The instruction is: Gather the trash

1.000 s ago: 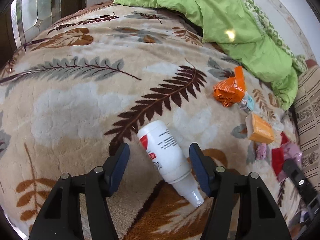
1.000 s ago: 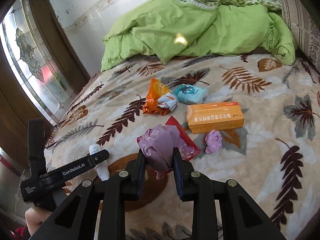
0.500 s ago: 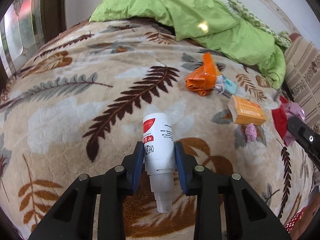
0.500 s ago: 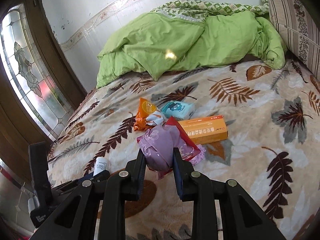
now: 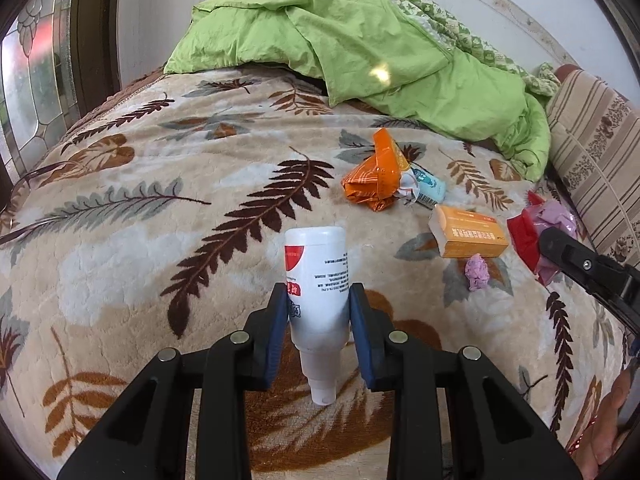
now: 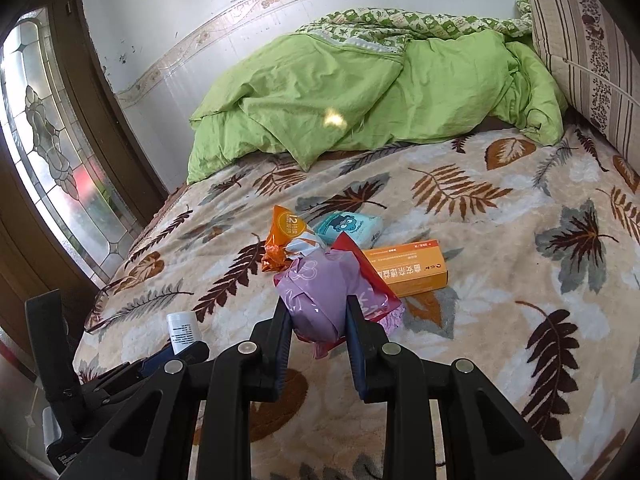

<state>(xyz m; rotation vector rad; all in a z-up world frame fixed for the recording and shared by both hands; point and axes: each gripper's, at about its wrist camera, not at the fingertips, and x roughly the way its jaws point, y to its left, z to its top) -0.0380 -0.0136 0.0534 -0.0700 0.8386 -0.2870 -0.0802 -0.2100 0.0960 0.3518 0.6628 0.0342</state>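
A white plastic bottle with a red label sits between the blue pads of my left gripper, which is shut on it and holds it above the bed, nozzle toward the camera. The bottle also shows at lower left in the right wrist view. My right gripper is shut on a pink and red wrapper bundle, seen from the left wrist as the bundle. On the blanket lie an orange wrapper, a light blue packet, an orange box and a pink crumpled wad.
A leaf-patterned blanket covers the bed. A green duvet is heaped at the far end, with a striped pillow at right. A stained-glass door stands to the left. A person's hand shows at lower right.
My left gripper closed on the white bottle and lifted it off the blanket, turning it nozzle-down. The right gripper kept its hold on the wrapper bundle and rose a little.
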